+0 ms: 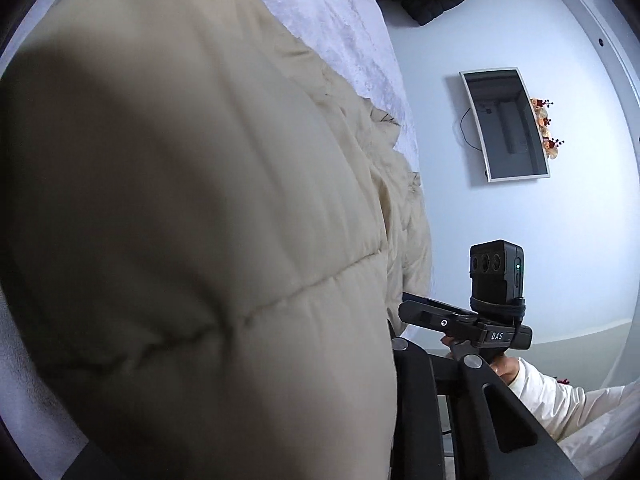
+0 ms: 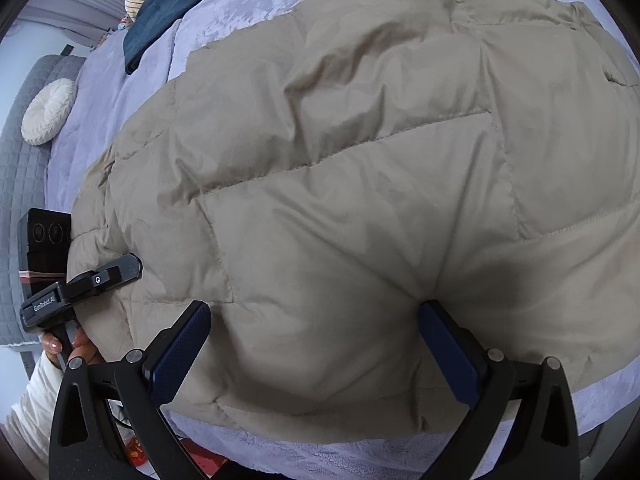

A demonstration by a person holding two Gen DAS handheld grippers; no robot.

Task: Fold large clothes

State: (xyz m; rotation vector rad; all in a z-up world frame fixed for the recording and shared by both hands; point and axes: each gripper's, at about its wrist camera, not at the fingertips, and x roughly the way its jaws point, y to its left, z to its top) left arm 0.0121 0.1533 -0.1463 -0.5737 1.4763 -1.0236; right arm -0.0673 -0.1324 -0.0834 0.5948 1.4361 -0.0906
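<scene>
Beige quilted puffer jacket (image 2: 340, 200) spread on a lavender bedspread (image 2: 132, 92), filling the centre of the right wrist view. Right gripper (image 2: 316, 354): jaws wide apart, straddling the hem at lower centre, pads not pressing. Left gripper (image 2: 120, 272), lower left, clamped on the jacket's side edge. The padding looks light, soft, springy and slick-shelled; a stitched seam or hem edge probably offers the surest hold.
</scene>
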